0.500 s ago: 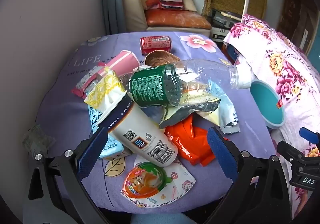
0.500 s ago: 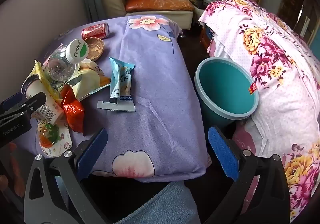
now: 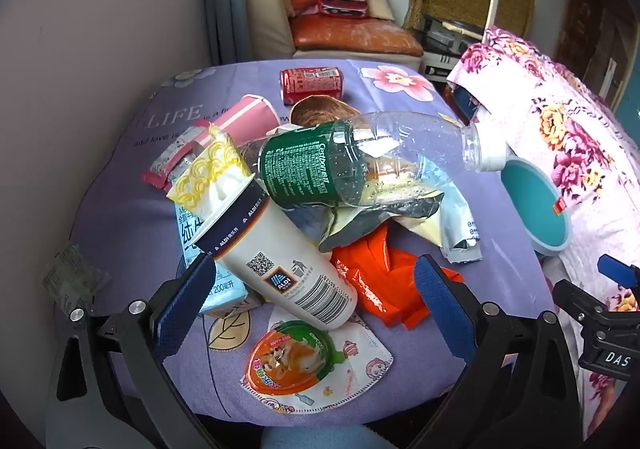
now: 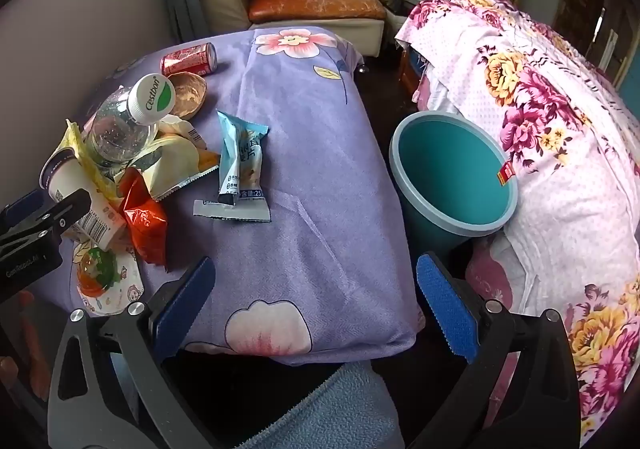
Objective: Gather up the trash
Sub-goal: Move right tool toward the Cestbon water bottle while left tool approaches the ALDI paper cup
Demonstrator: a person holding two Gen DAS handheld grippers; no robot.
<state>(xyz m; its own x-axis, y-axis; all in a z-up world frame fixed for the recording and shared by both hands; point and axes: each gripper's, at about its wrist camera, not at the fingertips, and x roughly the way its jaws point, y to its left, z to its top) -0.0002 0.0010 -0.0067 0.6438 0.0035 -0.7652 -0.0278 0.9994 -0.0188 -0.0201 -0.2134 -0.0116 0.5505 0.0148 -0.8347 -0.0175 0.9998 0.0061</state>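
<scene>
**Both grippers hanging open over a table of litter**

Left gripper (image 3: 312, 301) is hovering with its blue pads spread wide and nothing between them, tilted down at the heap of trash on the purple flowered cloth (image 3: 120, 185). Just past its fingers a white paper cup (image 3: 276, 261) is lying on its side with a yellow wrapper (image 3: 212, 173) stuffed in its mouth at 11 o'clock. Resting across the heap at 12 o'clock is a clear plastic bottle (image 3: 360, 161) with a green label, its white cap pointing toward 2 o'clock. An orange wrapper (image 3: 380, 281) is sitting at 1 o'clock beside the cup, and a round jelly lid (image 3: 288, 361) is lying near the table's front edge. A red can (image 3: 312, 83) is lying at the far side.

Right gripper (image 4: 316, 305) is likewise standing wide apart and empty, over bare cloth. A light blue snack packet (image 4: 240, 161) is lying at 11 o'clock from it, apart from the heap. The teal bin (image 4: 452, 169) is standing on the floor at 1 o'clock, between the table and a flowered bedspread (image 4: 540, 109).
</scene>
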